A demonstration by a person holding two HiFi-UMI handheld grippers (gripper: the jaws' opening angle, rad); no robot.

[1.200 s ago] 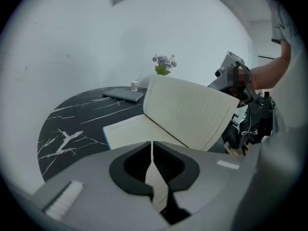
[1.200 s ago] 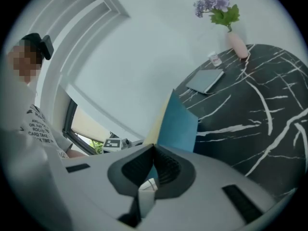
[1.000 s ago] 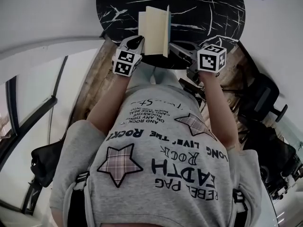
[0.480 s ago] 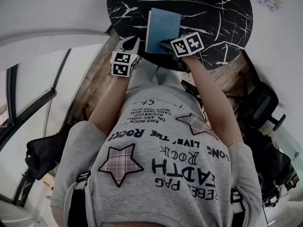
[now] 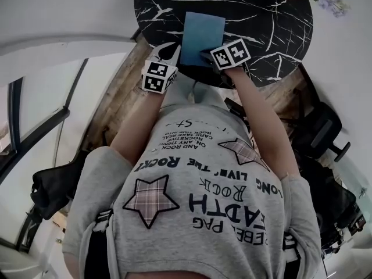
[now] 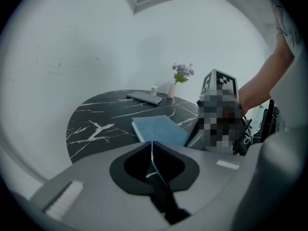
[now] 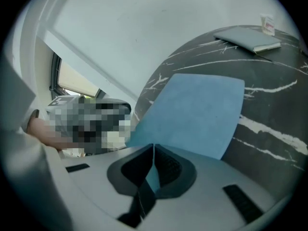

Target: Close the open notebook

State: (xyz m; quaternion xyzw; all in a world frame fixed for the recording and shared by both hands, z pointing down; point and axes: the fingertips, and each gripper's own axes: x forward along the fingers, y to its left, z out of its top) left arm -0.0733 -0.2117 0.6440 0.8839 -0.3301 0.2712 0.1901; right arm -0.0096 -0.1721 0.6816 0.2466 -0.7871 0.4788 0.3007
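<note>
1. The blue notebook (image 5: 201,38) lies closed and flat on the black worktop (image 5: 267,16).
2. My right claw (image 5: 204,55), pressed together, is at the notebook's near right corner.
3. My left claw (image 5: 169,51), pressed together and empty, sits just beside the notebook's near left edge.

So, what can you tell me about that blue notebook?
The notebook is a slim rectangle with a plain matte blue cover. It is closed and lies flat on the black, white-veined round table, near the edge closest to the person. The right tool, tips together, sits at its near right corner and seems to press on the cover. The left tool is beside the near left corner; whether it touches cannot be told.
</note>
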